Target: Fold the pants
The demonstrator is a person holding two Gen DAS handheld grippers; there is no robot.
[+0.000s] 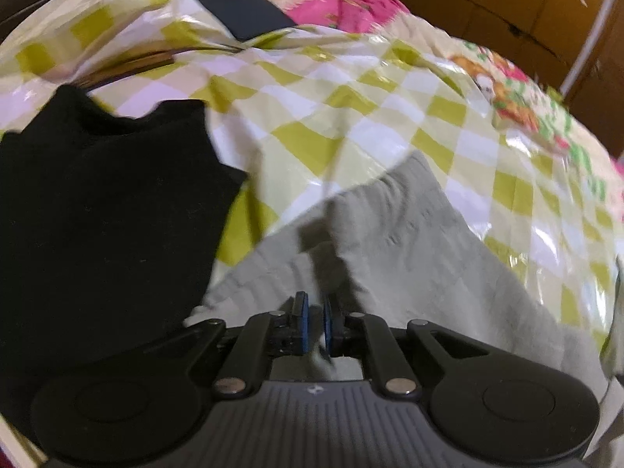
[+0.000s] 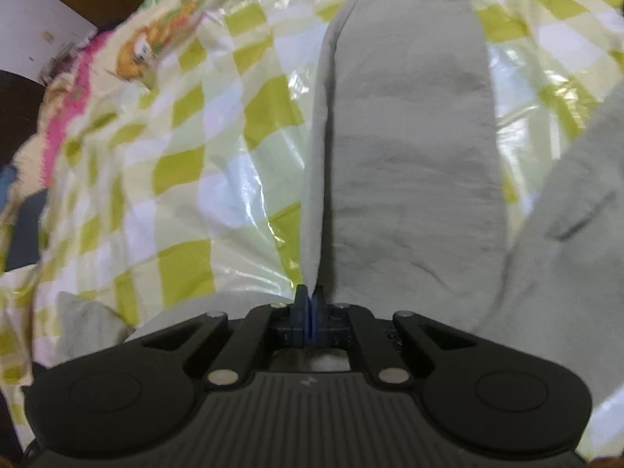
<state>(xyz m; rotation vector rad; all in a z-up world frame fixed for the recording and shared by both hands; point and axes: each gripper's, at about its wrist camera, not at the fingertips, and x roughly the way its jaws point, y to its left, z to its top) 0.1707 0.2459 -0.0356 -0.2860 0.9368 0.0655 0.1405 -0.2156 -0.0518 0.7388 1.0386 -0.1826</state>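
Light grey pants [image 1: 394, 249] lie on a green-and-white checked plastic sheet [image 1: 351, 109]. My left gripper [image 1: 315, 312] is shut on a fold of the grey fabric, with a thin bit of cloth between the blue pads. In the right wrist view one grey pant leg [image 2: 413, 148] stretches away from me, and a second part of the pants [image 2: 565, 241] lies at the right. My right gripper [image 2: 310, 300] is shut on the leg's raised left edge.
A black garment [image 1: 97, 214] lies left of the grey pants. A dark flat object [image 1: 241, 11] sits at the back of the sheet. A floral pink blanket [image 1: 343, 7] and brown boards [image 1: 487, 0] lie beyond. The sheet [image 2: 187, 148] spreads left of the leg.
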